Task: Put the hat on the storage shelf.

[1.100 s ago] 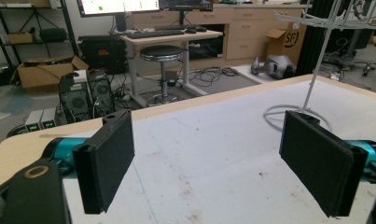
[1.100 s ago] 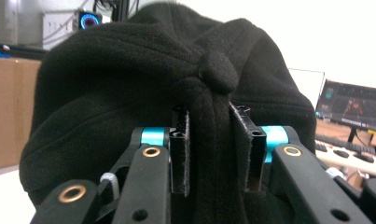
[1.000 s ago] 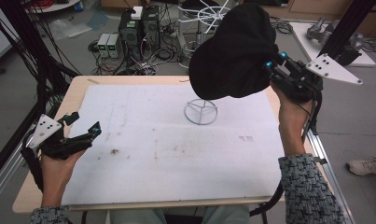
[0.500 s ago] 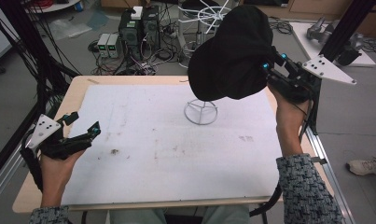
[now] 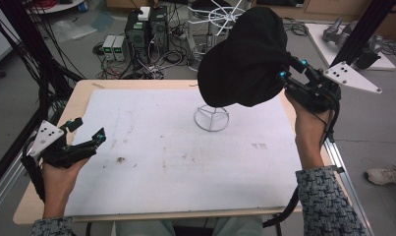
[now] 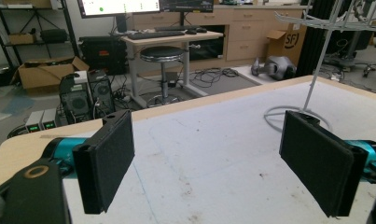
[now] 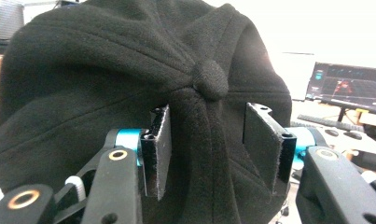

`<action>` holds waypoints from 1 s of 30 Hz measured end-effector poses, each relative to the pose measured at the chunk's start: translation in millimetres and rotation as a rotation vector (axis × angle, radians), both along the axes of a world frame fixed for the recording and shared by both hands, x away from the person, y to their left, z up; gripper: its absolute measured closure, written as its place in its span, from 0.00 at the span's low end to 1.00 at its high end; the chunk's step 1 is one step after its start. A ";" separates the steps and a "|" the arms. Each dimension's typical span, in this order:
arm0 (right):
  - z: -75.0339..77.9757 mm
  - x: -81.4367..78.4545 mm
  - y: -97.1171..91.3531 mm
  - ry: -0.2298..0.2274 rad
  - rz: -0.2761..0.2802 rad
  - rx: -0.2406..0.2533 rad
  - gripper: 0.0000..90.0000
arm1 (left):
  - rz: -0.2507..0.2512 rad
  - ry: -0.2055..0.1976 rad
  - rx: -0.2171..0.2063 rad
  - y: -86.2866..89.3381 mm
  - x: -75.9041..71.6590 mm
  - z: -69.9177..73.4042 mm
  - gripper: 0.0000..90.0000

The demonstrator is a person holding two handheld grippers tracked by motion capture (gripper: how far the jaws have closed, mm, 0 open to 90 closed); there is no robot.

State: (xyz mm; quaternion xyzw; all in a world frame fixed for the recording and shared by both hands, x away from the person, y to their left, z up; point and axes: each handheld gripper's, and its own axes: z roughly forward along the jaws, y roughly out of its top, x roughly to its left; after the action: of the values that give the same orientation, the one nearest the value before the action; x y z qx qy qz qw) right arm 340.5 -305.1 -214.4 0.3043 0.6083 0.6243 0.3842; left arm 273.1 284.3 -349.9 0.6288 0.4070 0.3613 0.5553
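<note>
The black cap point(image 5: 244, 56) sits on top of the white wire stand point(image 5: 212, 118), raised well above the table surface, over the far right part of the white mat point(image 5: 185, 152). In the right gripper view the cap's crown faces the camera, with its round top button point(image 7: 210, 79) at the centre and the seams radiating from it.

The right gripper point(image 5: 291, 73) is at the cap's right side in the high view, level with the crown. Its jaws have just been opening. In the right gripper view the two black pads stand apart on either side of a raised fold of fabric that runs down from the button. The left pad lies close against the fold; a gap shows between the fold and the right pad. The pads are therefore spread and do not pinch the cap, although the fabric fold remains between them. The person's right hand point(image 5: 308, 123) supports this gripper from below, at the right edge of the table point(image 5: 87, 93).

The stand's circular base rests on the mat directly under the cap, and its thin post rises from it, as seen in the left gripper view point(image 6: 293, 116).

The left gripper point(image 5: 85, 140) is at the near left of the mat, well apart from the cap and stand. Its jaws are spread wide, with nothing between them; bare mat shows in the gap. The person's left hand point(image 5: 58, 172) holds it low over the table.

Beyond the far table edge, computer cases point(image 5: 146, 29) and cables lie on the floor.
</note>
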 end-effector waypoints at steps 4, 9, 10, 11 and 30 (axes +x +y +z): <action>-1.3 -5.4 -3.6 -0.001 0.018 0.006 0.55 | 0.001 0.000 -0.001 -0.3 0.0 0.1 0.20; -6.2 -15.8 -11.6 0.007 0.024 0.008 0.51 | 0.002 0.001 0.001 -0.1 0.0 -0.1 0.20; -8.1 -17.7 -13.2 0.010 0.026 0.007 0.50 | 0.002 0.001 0.001 -0.2 0.2 -0.2 0.20; -10.3 -19.3 -15.0 0.013 0.026 0.005 0.49 | 0.002 0.003 0.002 -0.3 0.3 -0.4 0.20; -85.0 -54.5 -48.1 0.169 -0.062 -0.024 0.28 | -0.006 0.011 0.003 -5.4 2.3 -4.1 0.20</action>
State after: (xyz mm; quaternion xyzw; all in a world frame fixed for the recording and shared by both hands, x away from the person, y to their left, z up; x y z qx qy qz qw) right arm 286.0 -353.3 -299.4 0.3701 0.6363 0.5770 0.3540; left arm 275.4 278.9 -354.0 0.6329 0.4076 0.3569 0.5530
